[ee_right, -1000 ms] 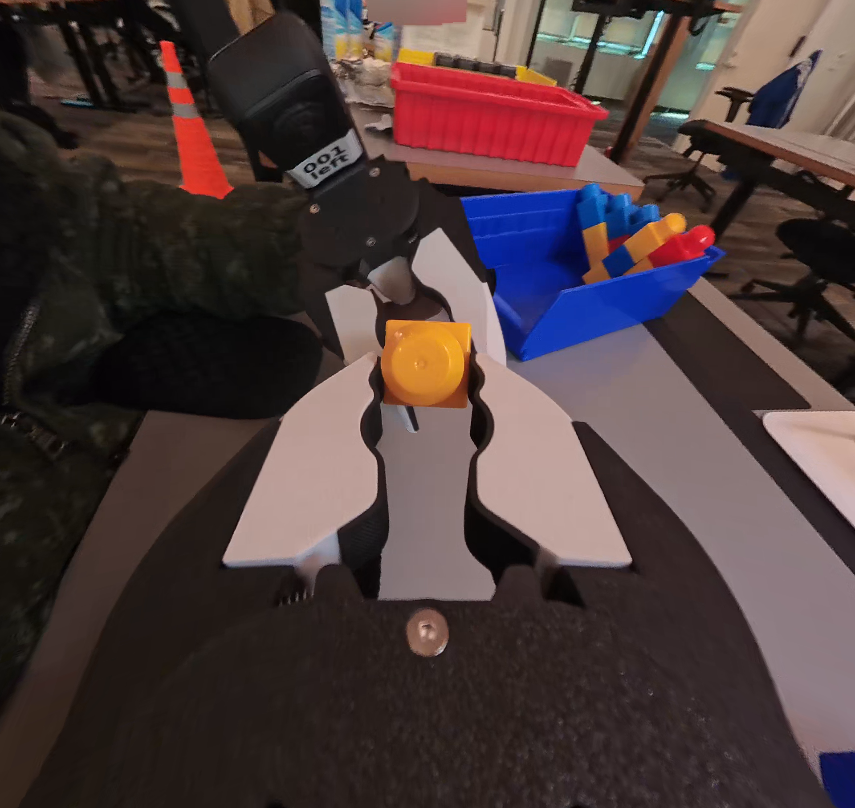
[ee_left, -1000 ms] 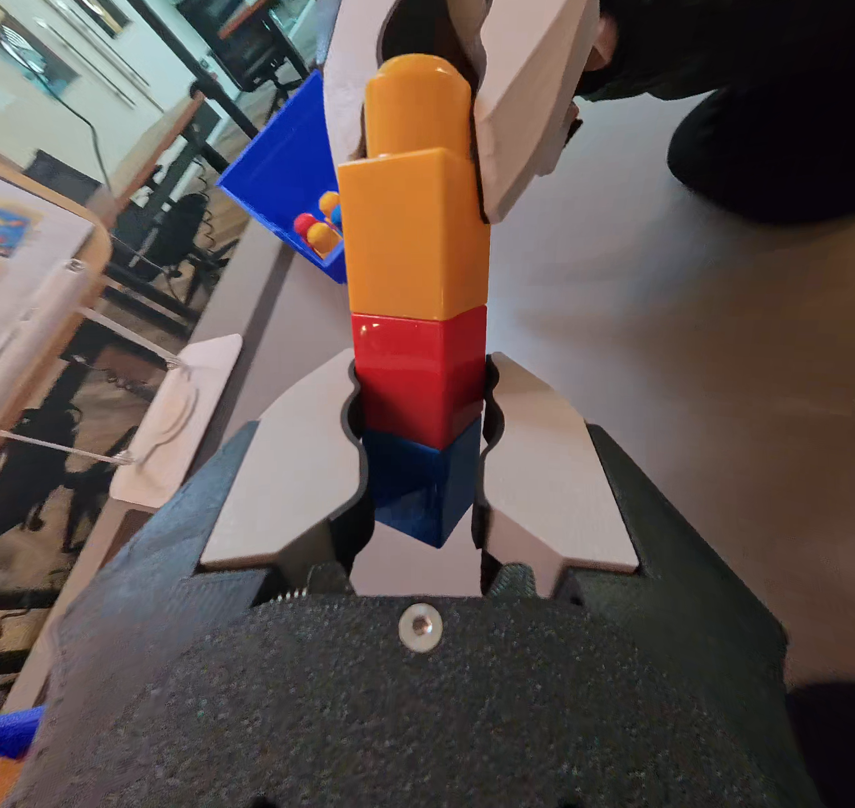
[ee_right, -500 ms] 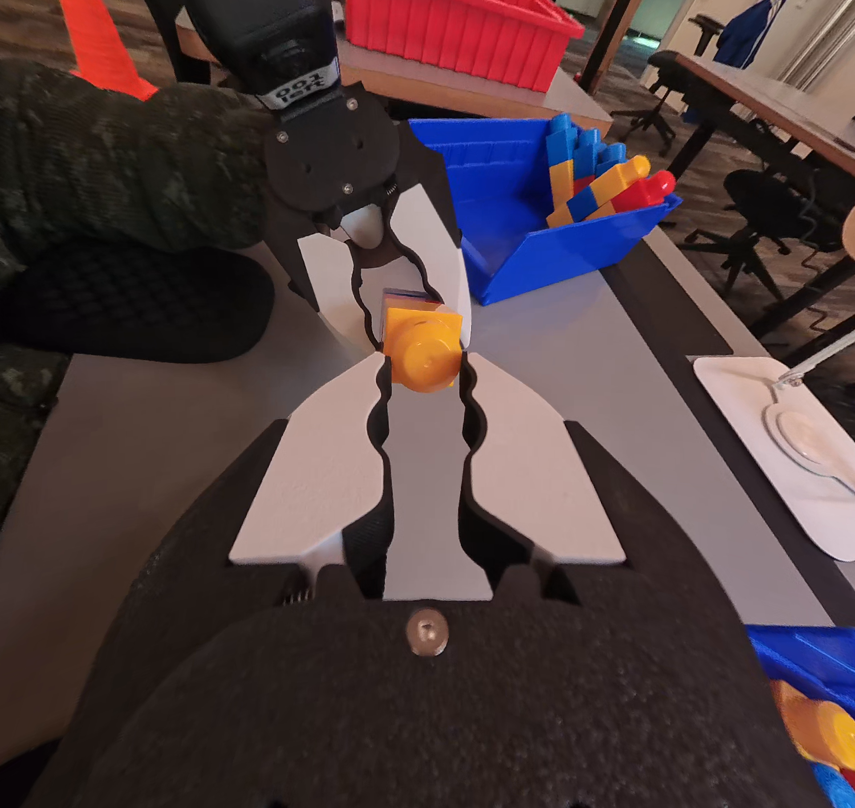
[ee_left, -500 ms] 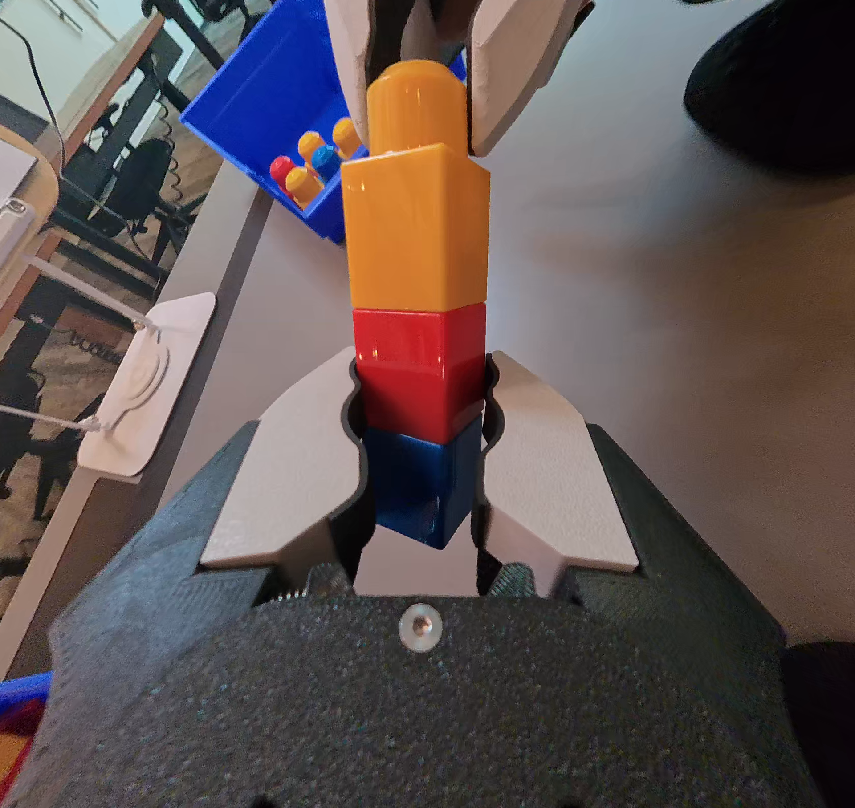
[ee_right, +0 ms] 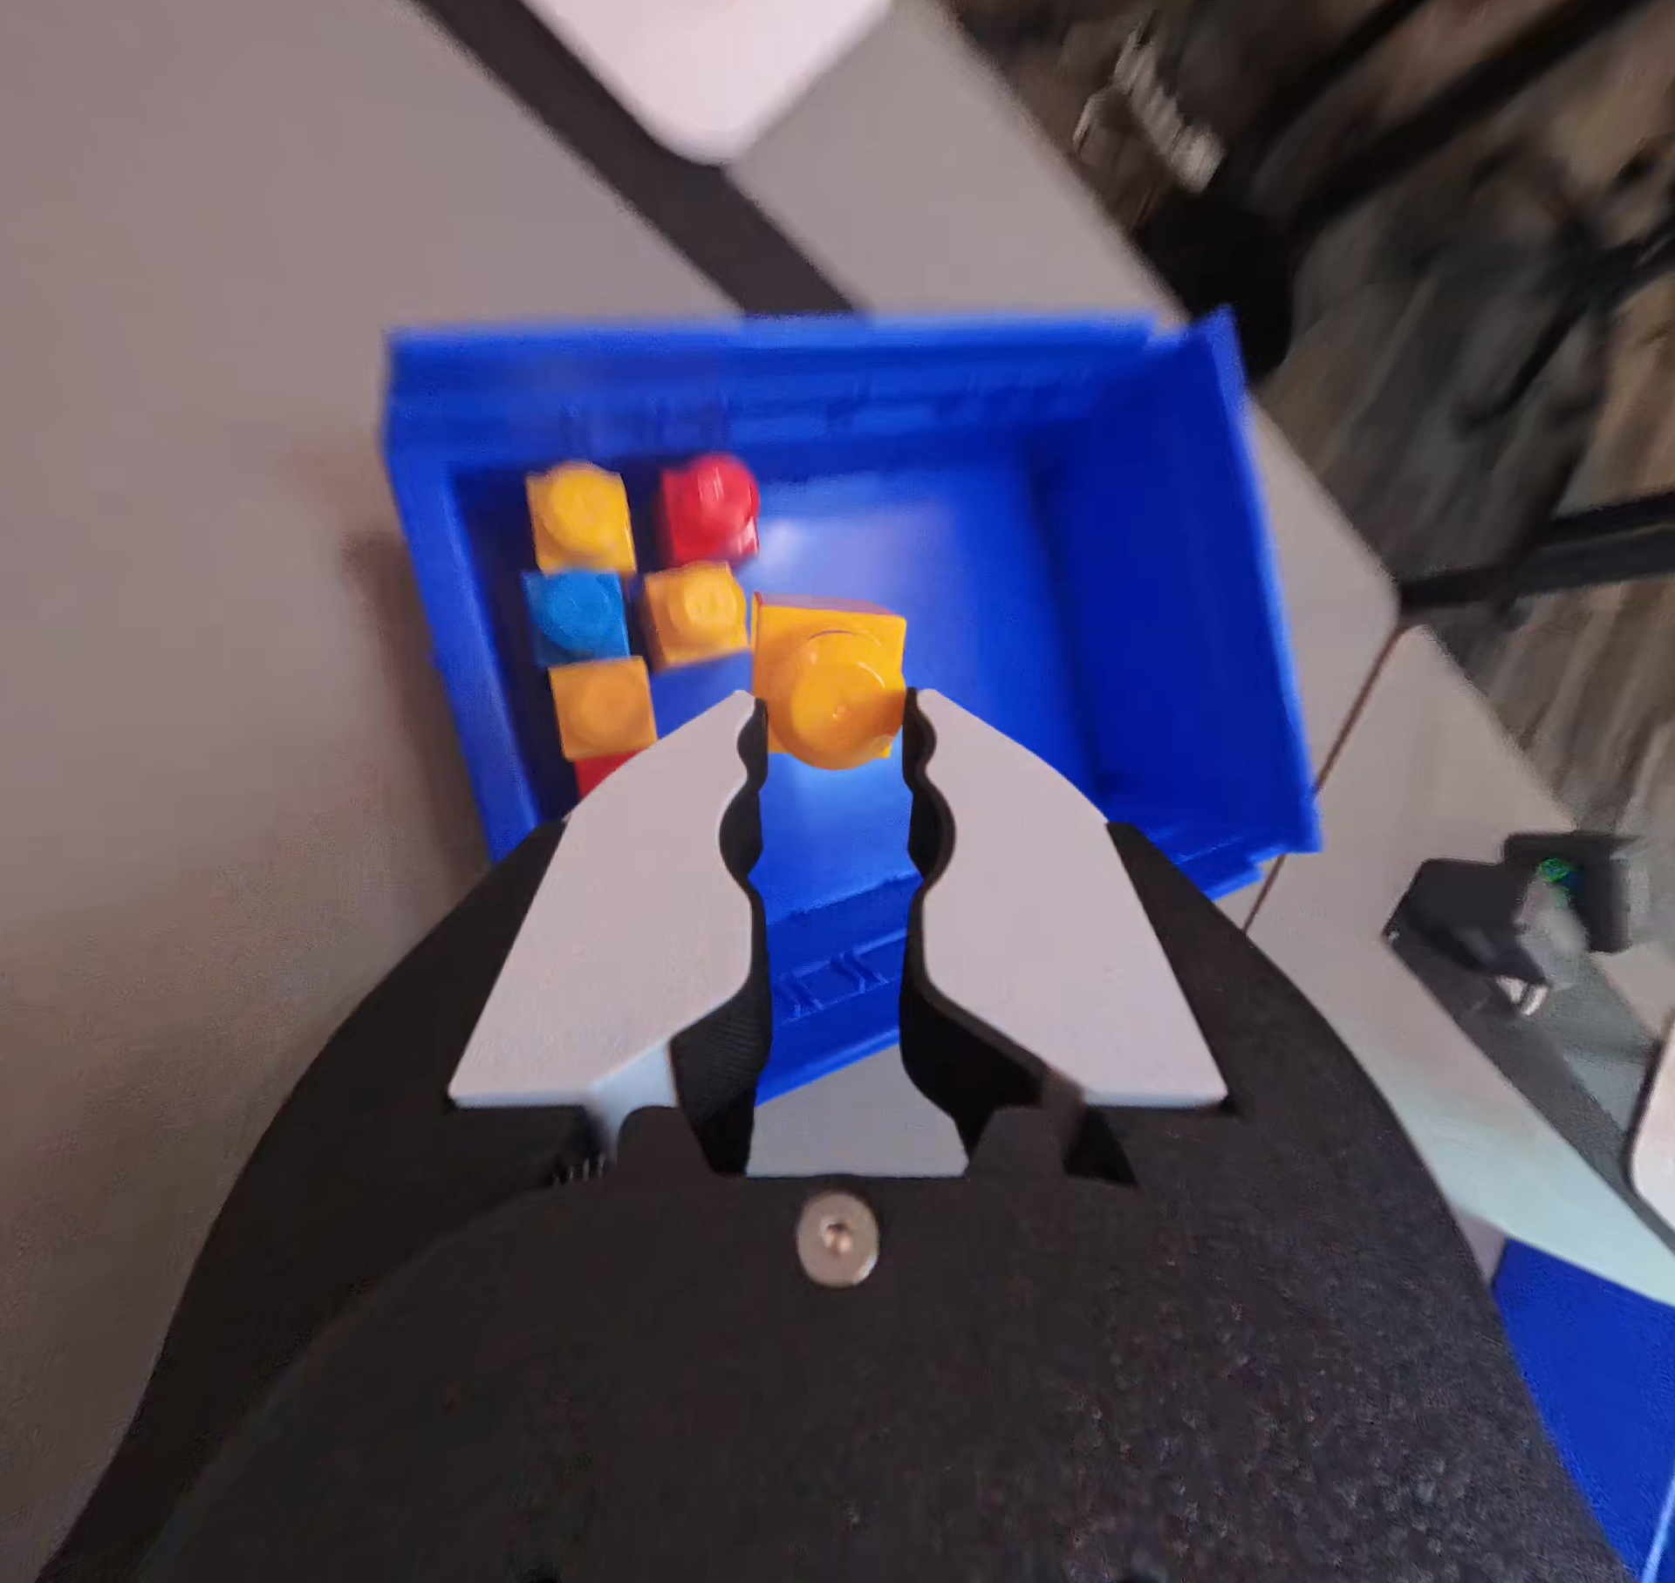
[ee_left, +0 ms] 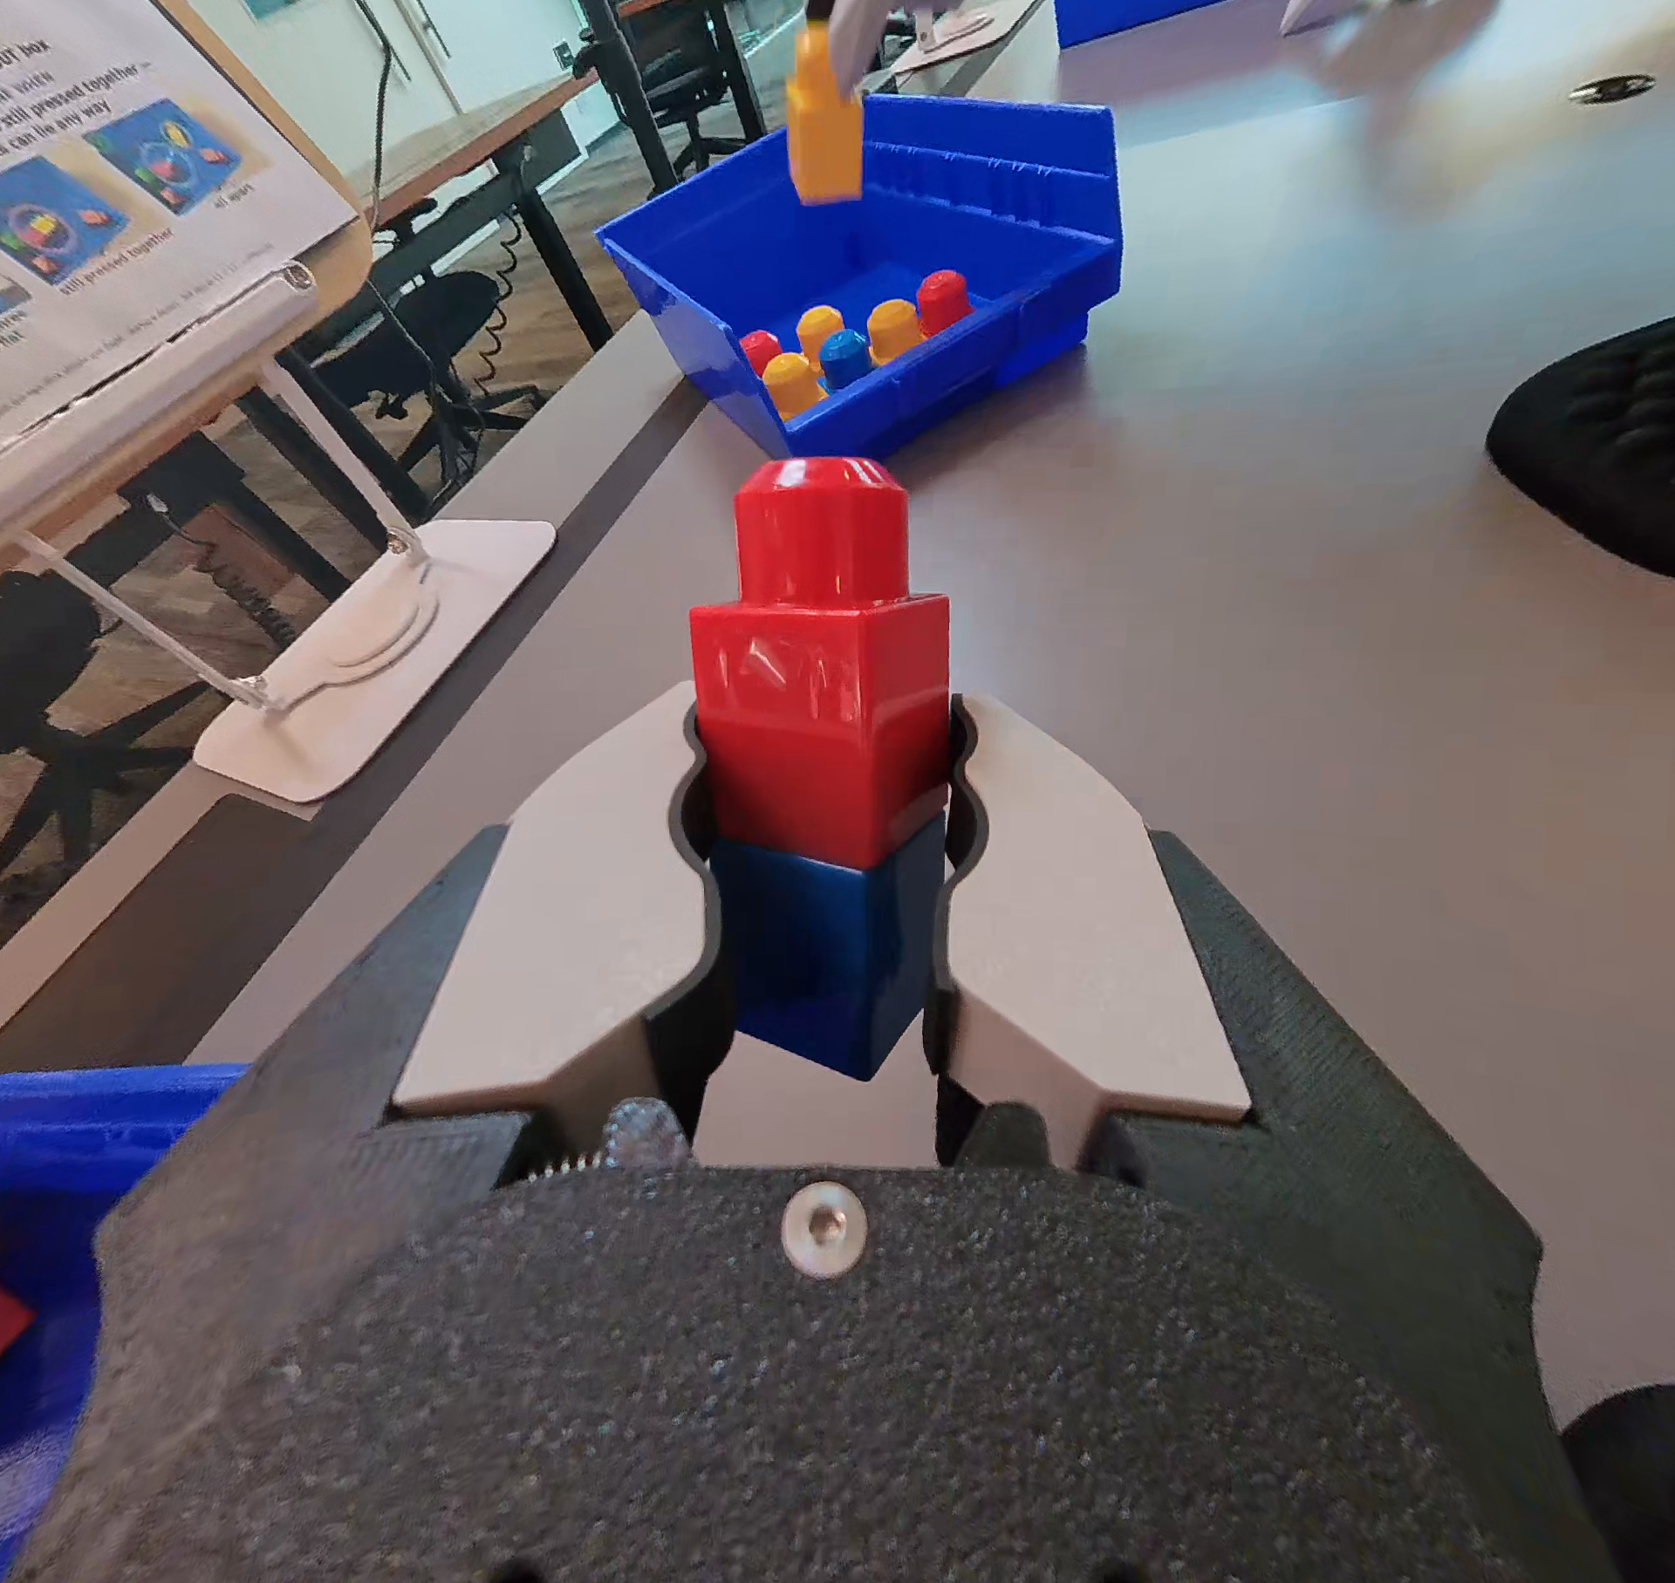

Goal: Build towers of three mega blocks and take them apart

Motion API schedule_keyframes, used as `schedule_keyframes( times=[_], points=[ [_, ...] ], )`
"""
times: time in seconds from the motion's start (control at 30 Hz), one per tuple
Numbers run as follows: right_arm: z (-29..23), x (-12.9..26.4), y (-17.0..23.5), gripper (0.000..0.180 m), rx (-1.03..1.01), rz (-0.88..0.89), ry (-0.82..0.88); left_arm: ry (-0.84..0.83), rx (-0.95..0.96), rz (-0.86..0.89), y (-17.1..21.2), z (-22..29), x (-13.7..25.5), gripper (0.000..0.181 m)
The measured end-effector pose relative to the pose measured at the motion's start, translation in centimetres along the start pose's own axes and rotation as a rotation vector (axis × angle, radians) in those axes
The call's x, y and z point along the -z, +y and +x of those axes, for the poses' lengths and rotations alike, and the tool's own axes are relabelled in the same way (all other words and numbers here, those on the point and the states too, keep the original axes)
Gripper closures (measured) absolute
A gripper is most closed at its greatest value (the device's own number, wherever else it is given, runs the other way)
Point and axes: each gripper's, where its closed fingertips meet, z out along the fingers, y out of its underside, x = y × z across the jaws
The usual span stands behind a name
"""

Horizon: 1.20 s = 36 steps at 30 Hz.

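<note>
Now orange block point(ee_right: 829, 688) pinched at right tongs point(ee_right: 832, 706) tips, over blue bin point(ee_right: 1178, 588).

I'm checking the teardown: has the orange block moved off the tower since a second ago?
Yes. The orange block left the red block and now hangs in the right gripper over the blue bin.

This is an office-like workroom used for lab recording. The landmark is the grey table point(ee_left: 1269, 633), which carries a blue bin point(ee_left: 906, 207) of toy blocks. At its left edge stands a white stand point(ee_left: 381, 633) holding an instruction sheet point(ee_left: 136, 162). Beyond the table are more desks point(ee_left: 508, 117) with black legs, swivel chairs point(ee_left: 435, 316), dangling cables and glass-walled partitions over a patterned floor.
</note>
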Motion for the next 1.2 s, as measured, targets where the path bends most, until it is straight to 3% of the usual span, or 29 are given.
schedule_keyframes(
  times=[0.13,0.33,0.47,0.57,0.67,0.87,1.0,1.07,1.17,1.2],
  points=[
    [-1.2,-5.6,4.2,0.151,0.029,-0.251,-0.161,0.011,-0.005,-0.013,0.7,0.4,-0.4,0.132],
    [-4.3,-8.5,4.8,0.151,-0.043,-0.276,-0.357,0.046,0.021,-0.012,1.2,0.9,-0.8,0.132],
    [-4.6,-9.2,4.9,0.145,-0.037,-0.251,-0.353,0.048,-0.003,-0.007,0.8,1.3,-1.0,0.132],
    [-4.0,-7.7,3.1,0.138,-0.014,-0.153,-0.294,0.061,-0.008,0.005,0.3,1.9,-1.1,0.132],
    [-6.3,-4.0,-1.2,0.136,0.071,0.052,-0.302,0.074,-0.029,0.000,0.1,2.6,-1.5,0.132],
    [-22.3,5.5,-7.0,0.135,0.409,0.406,-0.591,0.107,-0.081,-0.013,-0.6,4.8,-2.4,0.132],
    [-29.9,7.0,-7.2,0.133,0.541,0.440,-0.628,0.105,-0.113,-0.022,-1.0,5.7,-2.7,0.132],
    [-31.8,7.2,-7.4,0.141,0.557,0.456,-0.641,0.056,-0.135,-0.054,-0.6,5.1,-2.8,0.133],
    [-32.2,7.3,-7.4,0.177,0.552,0.453,-0.637,0.080,-0.068,-0.003,-1.1,4.9,-2.5,0.133],
    [-32.3,7.4,-7.5,0.174,0.548,0.465,-0.644,0.078,-0.063,0.011,-1.4,4.9,-2.4,0.133]
  ],
)
